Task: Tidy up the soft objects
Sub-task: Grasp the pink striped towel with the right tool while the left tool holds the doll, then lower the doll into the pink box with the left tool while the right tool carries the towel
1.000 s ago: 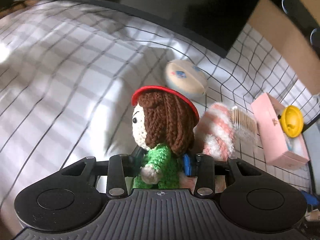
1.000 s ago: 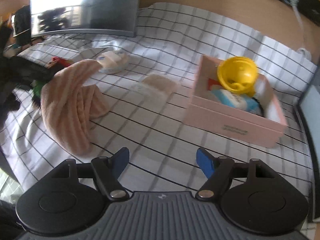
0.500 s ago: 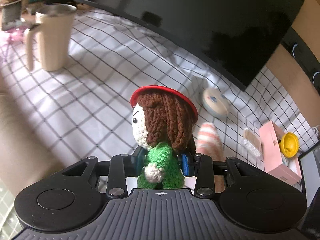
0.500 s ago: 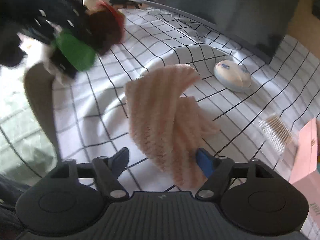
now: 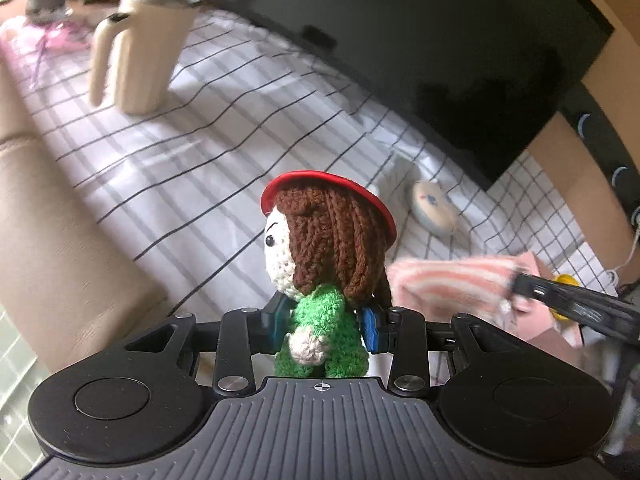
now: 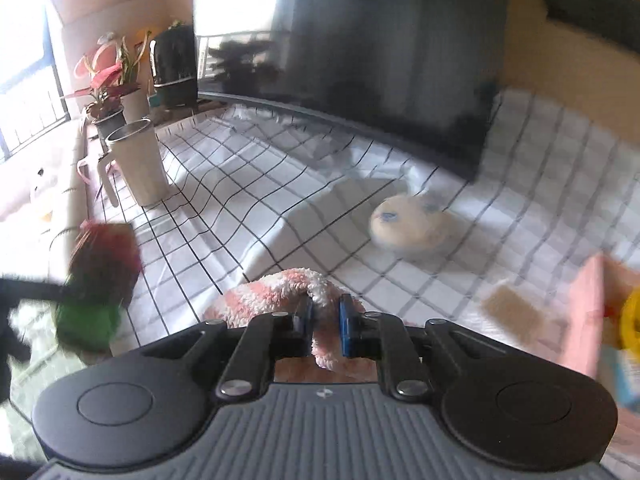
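Left tongs (image 5: 325,322) clench the crochet doll (image 5: 326,280) round its squashy green middle. Right tongs (image 6: 325,326), at its three o'clock, are closing on a fold of the limp, light fluffy cloth (image 6: 280,292) above the bench (image 6: 280,200).

- Home living room, by the look of it.
- Large black flat television screen (image 6: 384,52) over a white black-checked cloth (image 6: 248,184).
- Potted red-leaved plants (image 6: 106,84) beside a bright window (image 6: 24,92).
- Cream ribbed handled mug (image 5: 140,48).

A big dark screen (image 6: 380,52) stands at the back of the tabletop (image 6: 248,184), which wears a white checked cloth. Bright light comes through a window (image 6: 24,80) beside potted plants (image 6: 108,84).
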